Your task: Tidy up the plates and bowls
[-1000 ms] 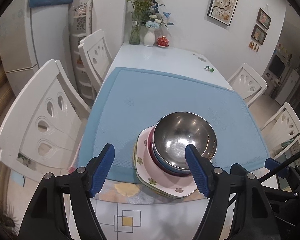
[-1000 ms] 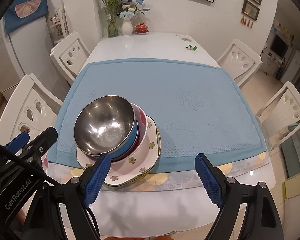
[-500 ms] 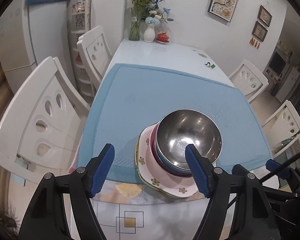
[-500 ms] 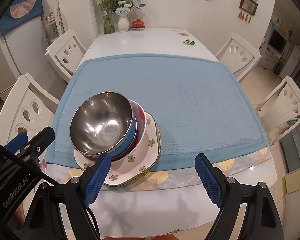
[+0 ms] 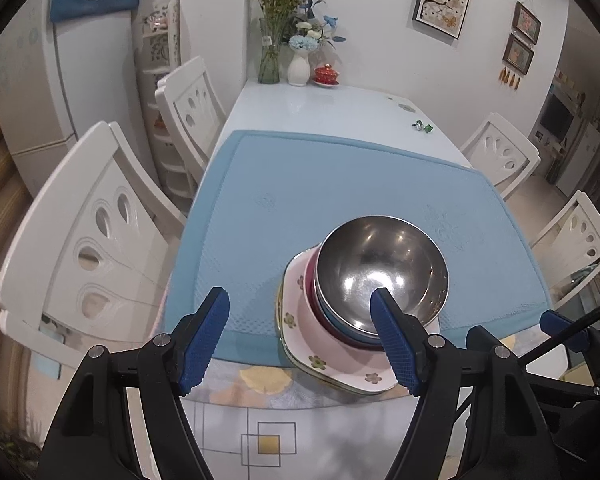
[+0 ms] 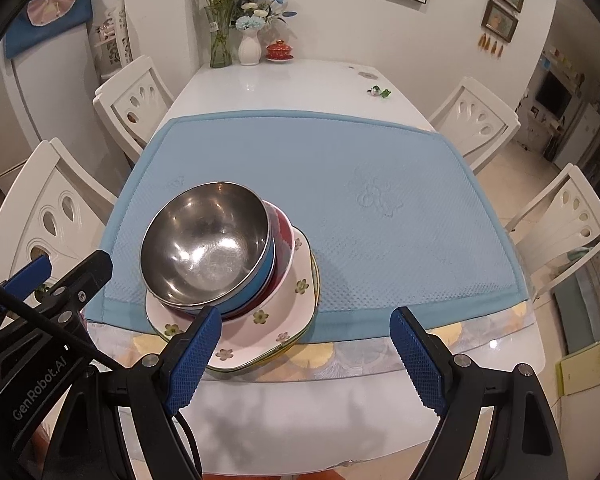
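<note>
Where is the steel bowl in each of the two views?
Left wrist: steel bowl right of centre, atop the stack, behind the right fingertip.
Right wrist: steel bowl left of centre, above the left fingertip.
Shared landmark: white vase at the table's far end.

Steel bowl [image 6: 206, 242] upright atop blue bowl [image 6: 260, 276] & red bowl [image 6: 283, 240], nested on floral plates [image 6: 276, 320], stack at mat's near edge

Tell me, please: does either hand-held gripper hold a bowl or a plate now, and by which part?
Nothing is held. The left hand-held gripper and right hand-held gripper are open, above the stack's steel bowl.
</note>
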The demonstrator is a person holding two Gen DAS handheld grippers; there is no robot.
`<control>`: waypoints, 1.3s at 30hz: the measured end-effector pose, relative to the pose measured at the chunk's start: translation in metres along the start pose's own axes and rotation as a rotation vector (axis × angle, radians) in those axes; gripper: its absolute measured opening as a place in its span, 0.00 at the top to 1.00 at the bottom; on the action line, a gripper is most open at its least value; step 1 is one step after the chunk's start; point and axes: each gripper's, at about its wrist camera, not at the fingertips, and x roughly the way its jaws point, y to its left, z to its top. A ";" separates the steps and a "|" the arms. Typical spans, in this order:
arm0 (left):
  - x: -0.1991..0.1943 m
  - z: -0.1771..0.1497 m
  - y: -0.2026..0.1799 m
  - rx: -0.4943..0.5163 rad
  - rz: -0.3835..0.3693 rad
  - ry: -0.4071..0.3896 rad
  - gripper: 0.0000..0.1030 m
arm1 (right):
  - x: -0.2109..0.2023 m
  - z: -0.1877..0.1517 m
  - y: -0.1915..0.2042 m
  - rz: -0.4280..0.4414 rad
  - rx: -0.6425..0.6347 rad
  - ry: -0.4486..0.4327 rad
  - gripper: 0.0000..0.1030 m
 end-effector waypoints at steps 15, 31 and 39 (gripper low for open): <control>0.003 0.000 -0.006 0.013 -0.003 0.007 0.31 | 0.009 -0.001 -0.006 0.034 0.036 0.045 0.18; 0.019 0.004 -0.001 0.006 -0.011 0.044 0.31 | 0.024 0.005 -0.005 0.041 0.046 0.078 0.18; 0.029 0.006 0.007 -0.003 -0.007 0.065 0.31 | 0.038 0.014 -0.015 0.049 0.103 0.105 0.18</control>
